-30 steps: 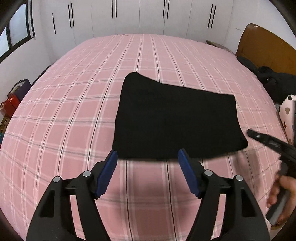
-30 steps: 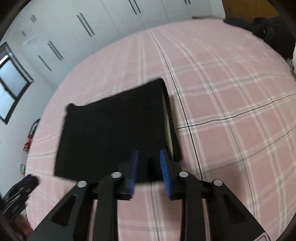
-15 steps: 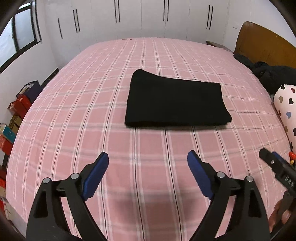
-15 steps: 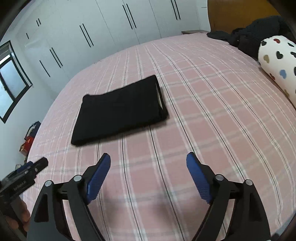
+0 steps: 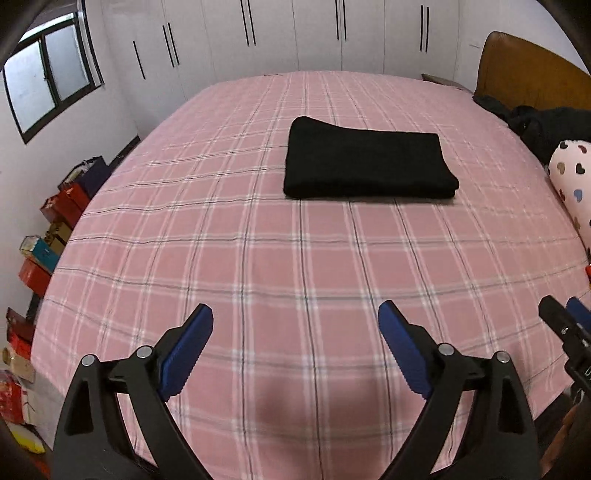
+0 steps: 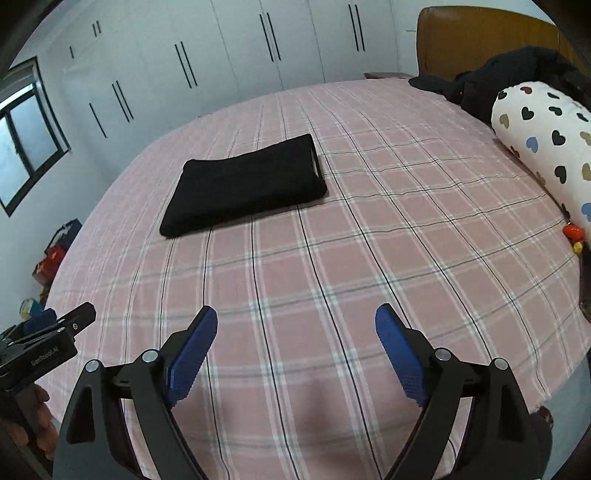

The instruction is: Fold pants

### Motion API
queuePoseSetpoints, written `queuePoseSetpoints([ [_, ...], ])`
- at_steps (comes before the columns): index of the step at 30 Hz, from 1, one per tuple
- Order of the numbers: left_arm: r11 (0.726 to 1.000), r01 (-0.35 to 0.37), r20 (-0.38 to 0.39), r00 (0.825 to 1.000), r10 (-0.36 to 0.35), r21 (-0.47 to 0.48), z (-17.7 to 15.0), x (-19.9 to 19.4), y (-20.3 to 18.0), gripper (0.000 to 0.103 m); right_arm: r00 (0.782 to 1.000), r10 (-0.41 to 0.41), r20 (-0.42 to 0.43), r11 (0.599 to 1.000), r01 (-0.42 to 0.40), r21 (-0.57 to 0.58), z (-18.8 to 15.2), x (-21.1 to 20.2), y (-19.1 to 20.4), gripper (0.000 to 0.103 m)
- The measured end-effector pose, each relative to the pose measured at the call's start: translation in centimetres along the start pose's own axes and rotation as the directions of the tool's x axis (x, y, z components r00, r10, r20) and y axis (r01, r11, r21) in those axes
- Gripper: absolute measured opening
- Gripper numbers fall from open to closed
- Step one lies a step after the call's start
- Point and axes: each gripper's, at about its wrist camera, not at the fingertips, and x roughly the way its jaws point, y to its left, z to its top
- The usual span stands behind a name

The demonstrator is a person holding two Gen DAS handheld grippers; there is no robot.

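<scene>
The black pants (image 5: 364,162) lie folded into a flat rectangle on the pink plaid bed (image 5: 258,258). They also show in the right wrist view (image 6: 245,184). My left gripper (image 5: 295,332) is open and empty, held above the bed's near part, well back from the pants. My right gripper (image 6: 295,332) is open and empty too, also well back from them. Each gripper shows at the edge of the other's view: the right one (image 5: 569,332) and the left one (image 6: 48,332).
A heart-print pillow (image 6: 546,144) and dark clothes (image 6: 517,74) lie by the wooden headboard (image 6: 480,37) on the right. Boxes and bags (image 5: 48,236) stand on the floor left of the bed. White wardrobes (image 5: 295,33) line the far wall.
Both grippers have pulled back from the pants. The right gripper was nearly shut at the pants' near edge a second ago and is open now. The pants lie still.
</scene>
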Motion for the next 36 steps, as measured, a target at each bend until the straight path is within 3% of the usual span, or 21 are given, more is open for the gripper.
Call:
queuePoseSetpoints([
  [5, 1.000, -0.013, 0.034, 0.999, 0.013, -0.006, -1.7, -2.2, 0.0, 0.093, 1.000, 0.002, 0.005, 1.000, -0.002, -0.021, -1.5, -1.4, 0.5, 0.086],
  [13, 1.000, -0.007, 0.019, 1.000, 0.007, -0.017, -3.0, -3.9, -0.1, 0.093, 1.000, 0.000, 0.017, 0.999, 0.001, -0.048, -2.9, -2.8, 1.3, 0.086],
  [31, 0.999, 0.008, -0.022, 1.000, -0.009, -0.032, -4.6, -4.6, -0.3, 0.094, 1.000, -0.010, 0.018, 0.999, 0.010, -0.050, -4.0, -3.8, 1.2, 0.086],
  [36, 0.999, 0.004, 0.005, 1.000, -0.004, -0.040, -4.5, -5.6, -0.6, 0.094, 0.999, -0.019, 0.038, 0.996, 0.022, -0.081, -4.1, -4.3, 1.7, 0.086],
])
